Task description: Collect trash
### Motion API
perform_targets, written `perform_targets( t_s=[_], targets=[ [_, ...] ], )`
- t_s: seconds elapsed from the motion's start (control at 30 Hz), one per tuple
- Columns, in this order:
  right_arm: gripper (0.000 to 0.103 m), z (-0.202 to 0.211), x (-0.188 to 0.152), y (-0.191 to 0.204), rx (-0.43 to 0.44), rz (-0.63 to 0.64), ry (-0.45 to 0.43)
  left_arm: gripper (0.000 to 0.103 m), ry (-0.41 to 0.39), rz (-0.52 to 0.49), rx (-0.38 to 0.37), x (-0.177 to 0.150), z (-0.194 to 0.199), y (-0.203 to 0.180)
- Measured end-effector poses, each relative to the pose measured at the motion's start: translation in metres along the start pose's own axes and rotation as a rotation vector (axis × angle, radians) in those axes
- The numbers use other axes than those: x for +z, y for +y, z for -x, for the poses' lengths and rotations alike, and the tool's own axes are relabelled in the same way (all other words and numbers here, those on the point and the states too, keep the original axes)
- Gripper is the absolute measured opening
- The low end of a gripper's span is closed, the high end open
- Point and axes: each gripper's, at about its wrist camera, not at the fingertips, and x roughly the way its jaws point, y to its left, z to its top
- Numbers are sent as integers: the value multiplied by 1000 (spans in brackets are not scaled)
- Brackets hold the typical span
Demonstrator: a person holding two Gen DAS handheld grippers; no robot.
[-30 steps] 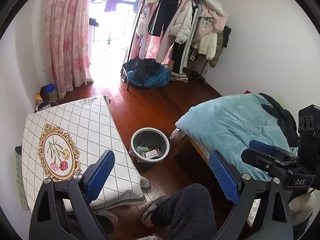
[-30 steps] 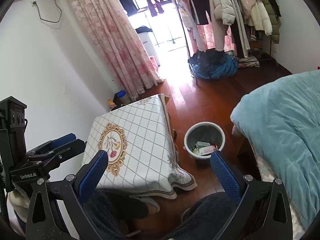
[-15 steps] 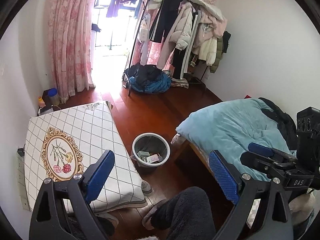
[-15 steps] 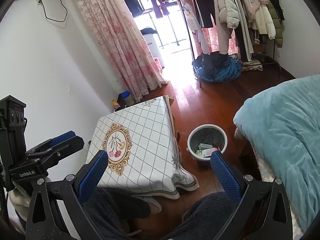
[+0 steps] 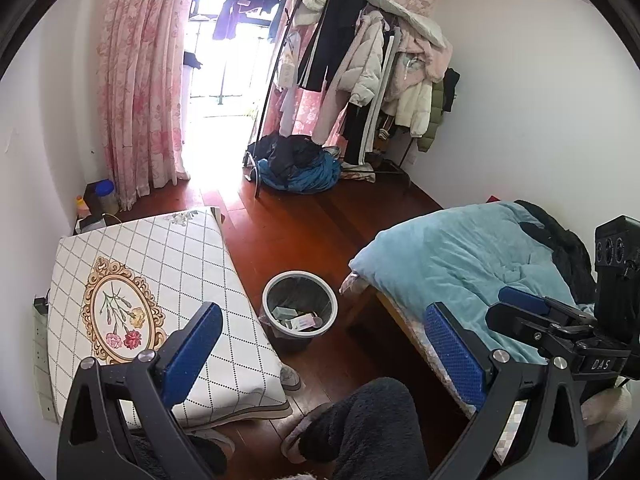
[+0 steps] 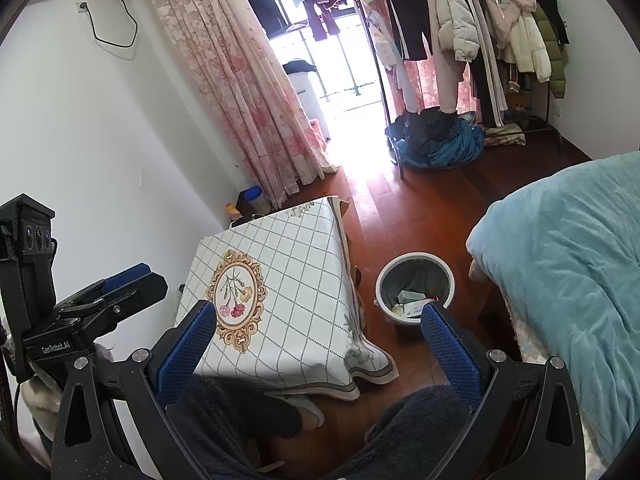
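A grey waste bin (image 5: 280, 280) stands on the wooden floor between the table and the bed, with paper and packaging trash (image 5: 300, 322) lying inside it. My left gripper (image 5: 323, 314) hovers well above and short of the bin; its jaws are opening, with nothing between the blue pads. The right wrist view shows the same bin (image 6: 414, 257) and its trash (image 6: 412, 300). My right gripper (image 6: 318, 312) is held high beside the left one, open and empty.
A low table with a checked floral cloth (image 5: 160, 264) is left of the bin and a bed with a teal quilt (image 5: 460, 256) right of it. A person's dark fleece legs (image 5: 372, 420) are below the grippers. Beyond stand a clothes rack (image 5: 360, 80) and a clothes pile (image 5: 296, 168).
Hardly anything: the left wrist view has drifted slightly, so the bin sits a bit lower in it. Both grippers stay empty.
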Motion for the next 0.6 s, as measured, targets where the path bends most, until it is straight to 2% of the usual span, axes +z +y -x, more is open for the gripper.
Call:
perform_targets(
  t_s=[0.6],
  targets=[
    [103, 5, 5, 2, -7, 13, -8, 103, -8, 0, -5, 1, 2, 2]
  ],
)
